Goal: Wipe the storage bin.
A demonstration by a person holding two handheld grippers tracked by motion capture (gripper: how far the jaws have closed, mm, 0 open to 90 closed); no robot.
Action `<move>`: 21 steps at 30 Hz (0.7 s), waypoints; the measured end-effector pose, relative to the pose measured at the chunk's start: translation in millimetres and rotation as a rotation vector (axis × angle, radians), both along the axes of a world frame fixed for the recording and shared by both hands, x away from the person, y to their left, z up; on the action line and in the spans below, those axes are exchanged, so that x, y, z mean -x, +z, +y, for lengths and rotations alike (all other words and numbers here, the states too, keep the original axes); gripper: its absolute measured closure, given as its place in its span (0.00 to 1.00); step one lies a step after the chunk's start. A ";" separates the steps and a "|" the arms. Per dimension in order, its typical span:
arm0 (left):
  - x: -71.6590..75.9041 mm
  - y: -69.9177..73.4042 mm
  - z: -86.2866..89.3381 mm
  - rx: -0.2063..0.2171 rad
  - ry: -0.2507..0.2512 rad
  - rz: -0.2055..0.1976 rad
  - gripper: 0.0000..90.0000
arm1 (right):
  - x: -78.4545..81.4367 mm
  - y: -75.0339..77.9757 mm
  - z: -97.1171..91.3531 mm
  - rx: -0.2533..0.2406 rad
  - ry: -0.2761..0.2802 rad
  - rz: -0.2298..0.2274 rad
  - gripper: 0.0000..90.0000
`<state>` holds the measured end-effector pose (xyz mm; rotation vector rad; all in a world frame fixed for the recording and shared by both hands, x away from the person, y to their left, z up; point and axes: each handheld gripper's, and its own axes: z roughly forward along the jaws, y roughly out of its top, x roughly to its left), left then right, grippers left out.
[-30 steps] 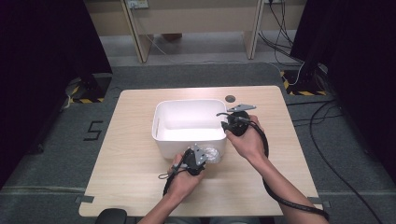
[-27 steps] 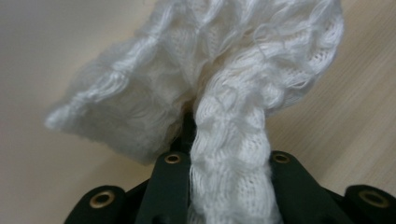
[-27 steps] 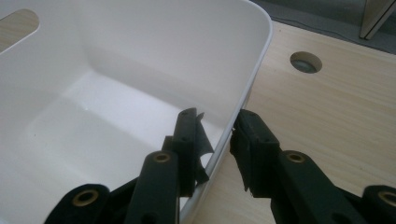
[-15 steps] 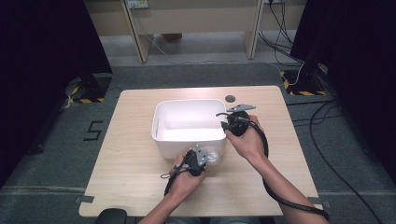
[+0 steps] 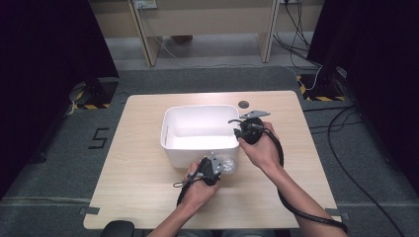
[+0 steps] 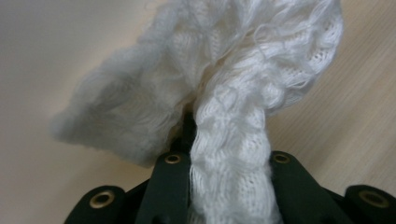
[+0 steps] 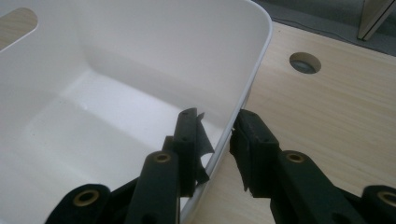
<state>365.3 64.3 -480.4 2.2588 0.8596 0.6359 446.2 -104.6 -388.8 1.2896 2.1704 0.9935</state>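
Left gripper (image 6: 224, 186): jaws pinched tight on a white, fluffy knitted cloth (image 6: 205, 93), a twisted rope of it running up between the two black jaws and fanning out into a loose bunch just beyond the tips. From the high view this gripper (image 5: 217, 165) sits just outside the near wall of the white rectangular plastic bin (image 5: 170, 148), the cloth (image 5: 228, 164) bulging at the jaw tips against that wall, above the light wooden table (image 5: 138, 197).

Right gripper (image 7: 219, 140): jaws straddle the bin's right-hand rim (image 7: 252, 79), one jaw inside the wall, one outside. The inner jaw appears to touch the wall; whether the outer pad presses it, I cannot tell, so a firm clamp is unconfirmed. In the high view it (image 5: 242, 132) is at the bin's right edge, well beyond the left gripper.

Judgement, step in hand: cloth going into the bin while the right gripper steadies it. To do it well:
- lift the left gripper high enough that the hanging bunch clears the near rim before moving over the opening;
- keep the pinch closed until the cloth hangs well inside the walls, then release low so nothing drapes over the rim;
- keep the right gripper on the rim so the light bin neither slides nor tips if the knit snags.

Count:
- knitted cloth: 1
- bin: 1, interior bare as far as visible
- grippers: 2
- round cable hole (image 7: 305, 62) in the tabletop beyond the bin: 1
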 end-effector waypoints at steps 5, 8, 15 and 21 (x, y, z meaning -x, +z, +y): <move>-0.3 3.0 -4.8 -0.009 -0.008 -0.002 0.86 | 0.0 -0.1 0.1 -0.002 -0.001 0.001 0.79; -0.8 3.9 -7.9 -0.004 -0.009 0.000 0.86 | 0.0 0.0 0.2 -0.001 -0.001 0.001 0.79; -0.6 3.4 -8.0 -0.001 -0.009 -0.001 0.86 | 0.1 -0.1 0.1 -0.002 -0.001 0.001 0.79; 0.3 6.8 -6.5 0.001 -0.011 -0.007 0.86 | 0.0 -0.1 0.0 -0.002 0.000 0.001 0.79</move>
